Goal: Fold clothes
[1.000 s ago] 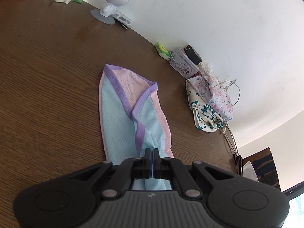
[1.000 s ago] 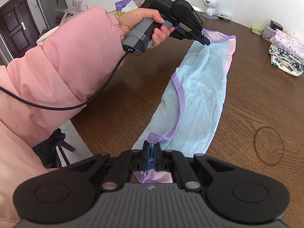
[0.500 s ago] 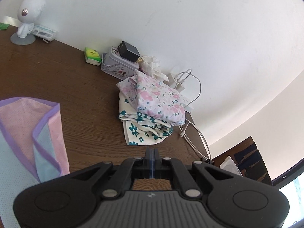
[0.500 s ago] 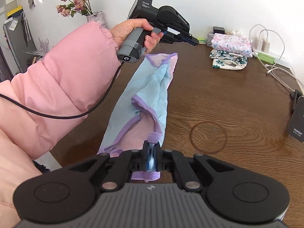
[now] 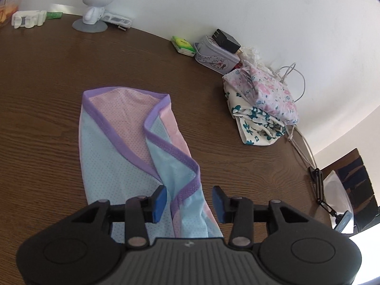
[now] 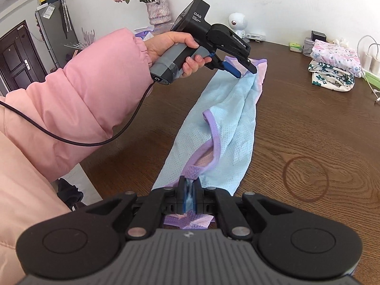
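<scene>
A light blue mesh garment [image 5: 114, 163] with pink panels and purple trim lies stretched along the brown table [image 5: 35, 90]. My left gripper [image 5: 188, 201] hangs open just above its far end, blue pads on either side of a purple-edged fold, touching nothing. The right wrist view shows that same left gripper [image 6: 245, 70] held in a hand over the garment's [image 6: 228, 128] far end. My right gripper [image 6: 189, 196] is shut on the garment's near end, with blue and purple cloth pinched between its pads.
A stack of folded floral clothes [image 5: 261, 104] sits at the table's far right beside a tin [image 5: 217, 55], a charger and white cables. A small white robot figure [image 5: 96, 2] stands at the back. A pink sleeve [image 6: 78, 109] and black cord cross the left.
My left gripper has come back over the garment's far end and opened; half a second ago it was shut and pointed at the folded clothes. My right gripper keeps its hold.
</scene>
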### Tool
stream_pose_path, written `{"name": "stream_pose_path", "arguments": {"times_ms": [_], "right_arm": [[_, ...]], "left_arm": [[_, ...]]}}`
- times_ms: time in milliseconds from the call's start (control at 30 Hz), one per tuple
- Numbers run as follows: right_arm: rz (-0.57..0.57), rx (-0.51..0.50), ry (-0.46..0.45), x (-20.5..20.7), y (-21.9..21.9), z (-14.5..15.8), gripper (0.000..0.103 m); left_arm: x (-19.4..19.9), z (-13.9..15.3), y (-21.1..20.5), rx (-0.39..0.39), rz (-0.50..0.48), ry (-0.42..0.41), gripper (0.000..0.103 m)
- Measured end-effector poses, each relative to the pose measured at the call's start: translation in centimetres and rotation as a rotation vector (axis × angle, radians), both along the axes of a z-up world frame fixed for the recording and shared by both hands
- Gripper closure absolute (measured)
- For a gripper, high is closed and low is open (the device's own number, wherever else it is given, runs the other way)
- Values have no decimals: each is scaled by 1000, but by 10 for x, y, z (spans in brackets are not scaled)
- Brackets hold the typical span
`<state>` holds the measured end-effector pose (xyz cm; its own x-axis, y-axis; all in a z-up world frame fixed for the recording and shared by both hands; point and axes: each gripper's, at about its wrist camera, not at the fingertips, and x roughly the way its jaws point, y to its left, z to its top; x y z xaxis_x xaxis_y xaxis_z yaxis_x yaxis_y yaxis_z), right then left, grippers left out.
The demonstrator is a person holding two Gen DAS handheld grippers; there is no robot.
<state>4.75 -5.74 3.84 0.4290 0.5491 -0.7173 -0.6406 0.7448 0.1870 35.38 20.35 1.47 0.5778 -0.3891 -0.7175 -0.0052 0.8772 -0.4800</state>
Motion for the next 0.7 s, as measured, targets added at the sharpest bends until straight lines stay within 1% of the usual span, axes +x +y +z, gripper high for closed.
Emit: {"name": "stream_pose_path", "arguments": {"times_ms": [33, 67, 100, 267, 400, 500, 700], "right_arm": [[1, -4, -1, -1, 1, 1, 99], [2, -7, -3, -2, 3, 2, 99], [4, -10, -6, -3, 4, 4, 99], [36, -27, -31, -8, 9, 12, 99], [124, -58, -47, -13, 25, 16, 99], [181, -100, -29, -15, 43, 11, 99], [235, -134, 49, -6, 60, -14, 98]], "left_arm": [[0, 0, 0, 3, 3, -4, 73], [-1, 1, 0, 7, 6, -9, 93], [-1, 1, 0, 10, 9, -13, 100], [-4, 3, -1, 28, 25, -35, 100], [-9, 3, 13, 37, 54, -37, 100], [-12, -3, 22, 22, 60, -32, 100], [-14, -17, 32, -9, 87, -8, 99]]}}
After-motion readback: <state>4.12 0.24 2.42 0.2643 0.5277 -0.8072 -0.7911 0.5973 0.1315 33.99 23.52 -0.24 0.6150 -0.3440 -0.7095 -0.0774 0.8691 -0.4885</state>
